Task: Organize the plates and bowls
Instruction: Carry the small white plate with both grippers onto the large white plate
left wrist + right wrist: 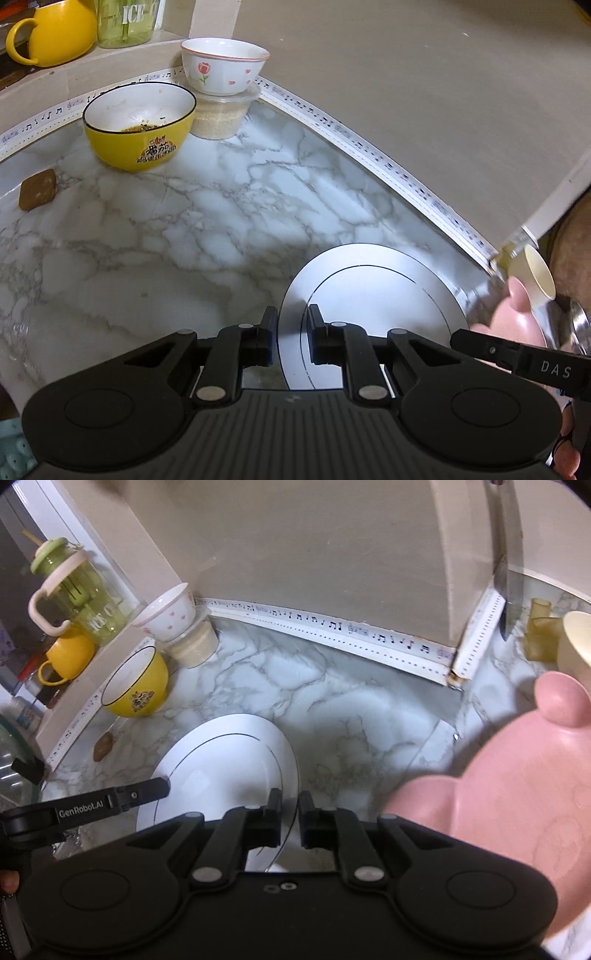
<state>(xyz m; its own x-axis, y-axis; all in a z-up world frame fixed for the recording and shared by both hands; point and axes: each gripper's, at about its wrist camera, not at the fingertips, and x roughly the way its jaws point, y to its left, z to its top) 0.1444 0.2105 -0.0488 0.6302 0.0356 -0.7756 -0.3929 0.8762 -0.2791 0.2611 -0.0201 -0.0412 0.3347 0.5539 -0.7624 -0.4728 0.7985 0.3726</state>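
Note:
A white plate (369,295) (229,760) with a thin black ring hangs tilted over the marble counter (184,229), held from both sides. My left gripper (291,321) is shut on its left rim. My right gripper (290,805) is shut on the opposite rim. Each gripper's finger shows at the plate's far side in the other view. A yellow bowl (140,125) (136,686) with food residue stands at the back left. Behind it a white tulip-print bowl (225,66) (166,616) sits on a clear lidded tub (221,114). A pink dish (498,794) (517,317) with ear-like bumps lies at the right.
A yellow mug (55,33) and a green jug (125,22) stand on the ledge at the back left. A cream cup (576,642) and a metal spoon (580,325) are beside the pink dish. A brown patch (37,188) marks the counter's left. Beige walls close the corner.

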